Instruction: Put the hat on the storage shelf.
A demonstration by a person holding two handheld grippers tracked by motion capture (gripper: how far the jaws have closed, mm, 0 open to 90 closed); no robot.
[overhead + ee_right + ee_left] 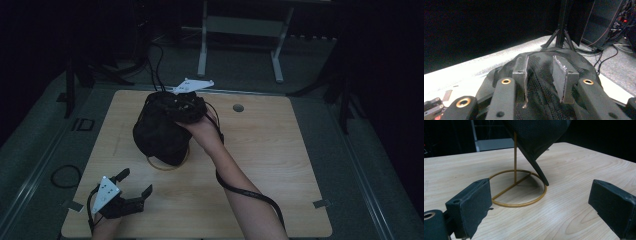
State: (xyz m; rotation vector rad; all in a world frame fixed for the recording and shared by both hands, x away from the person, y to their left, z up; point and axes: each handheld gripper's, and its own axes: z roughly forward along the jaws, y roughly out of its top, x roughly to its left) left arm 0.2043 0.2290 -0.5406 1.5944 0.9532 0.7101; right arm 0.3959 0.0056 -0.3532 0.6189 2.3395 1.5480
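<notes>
- Right gripper point(544, 82) rising from the bottom edge, both black jaws pressed into a fold of black mesh cap point(541, 100), a narrow ridge of fabric pinched between them.
- Brass-ringed screw holes on each jaw arm.
- Cap crown bulging around and beyond the jaws, perforated weave plain near the fingertips.
- Pale tabletop point(461, 72) under the cap, brightly lit at left.
- Dark tripod stand point(560, 32) on grey carpet behind, cables point(604, 57) trailing at right.
</notes>
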